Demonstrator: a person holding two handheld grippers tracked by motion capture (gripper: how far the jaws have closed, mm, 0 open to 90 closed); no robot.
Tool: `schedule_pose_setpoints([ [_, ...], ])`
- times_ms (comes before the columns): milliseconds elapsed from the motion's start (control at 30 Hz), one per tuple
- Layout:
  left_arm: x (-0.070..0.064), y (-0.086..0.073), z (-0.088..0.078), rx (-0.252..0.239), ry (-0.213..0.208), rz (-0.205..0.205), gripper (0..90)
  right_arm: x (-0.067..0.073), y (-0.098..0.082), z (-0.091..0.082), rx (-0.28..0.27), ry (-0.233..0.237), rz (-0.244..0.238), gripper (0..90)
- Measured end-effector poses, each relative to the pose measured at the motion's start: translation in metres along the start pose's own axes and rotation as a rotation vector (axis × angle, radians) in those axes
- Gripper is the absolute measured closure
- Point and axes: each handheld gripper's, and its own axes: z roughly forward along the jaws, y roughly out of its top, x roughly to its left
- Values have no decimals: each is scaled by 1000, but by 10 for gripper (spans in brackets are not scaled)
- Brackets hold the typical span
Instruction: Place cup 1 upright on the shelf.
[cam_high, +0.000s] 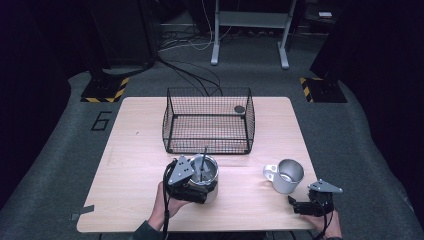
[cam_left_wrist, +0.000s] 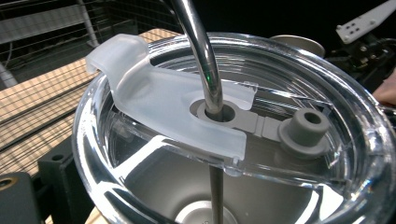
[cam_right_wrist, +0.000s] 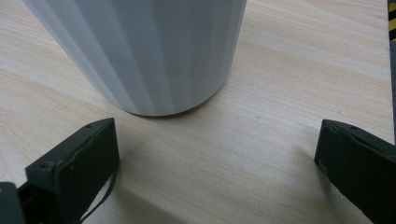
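The left claw sits at the near edge of the table, pressed up against the near-left side of the tumbler. Its jaw tips are hidden behind the steel wall, so I cannot tell whether it is clenched on the tumbler or merely beside it. From the claw's own camera the tumbler rises directly in front and very close: a clear plastic lid with a thick glossy rim, a frosted, curved flap lying across it, a grey rubbery plug on a short strap, and a polished metal straw bent over at the top and passing down through the grey hole into the brushed steel inside.

Beyond the tumbler, farther from the left claw, stands a black wire basket, square-meshed, with a small dark disc in its far right corner.

To the right, the right claw lies low at the table's near right corner, released, its black jaws spread wide. The mug stands just ahead of it, toward its left jaw, not touching: a smooth matt cylinder of dull metal with a handle, upright on pale wood grain.
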Motion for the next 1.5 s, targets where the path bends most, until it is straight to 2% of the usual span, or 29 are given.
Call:
schedule_pose_setpoints([
  [33, 2, 0, -1, -2, 8, -14, 37, 0, 0, 0, 0, 0, 0, 0],
  [300, 14, 5, -7, 7, 37, -3, 37, 0, 0, 0, -3, 0, 3, 0],
  [733, 38, 22, -21, -19, 91, -12, 37, 0, 0, 0, -1, 2, -4, 0],
  [1067, 51, 28, -26, -23, 96, -21, 37, 0, 0, 0, 0, 3, -1, 0],
  [1500, 59, 41, -31, -28, 112, -14, 37, 0, -1, 0, 0, 3, 0, 0],
])
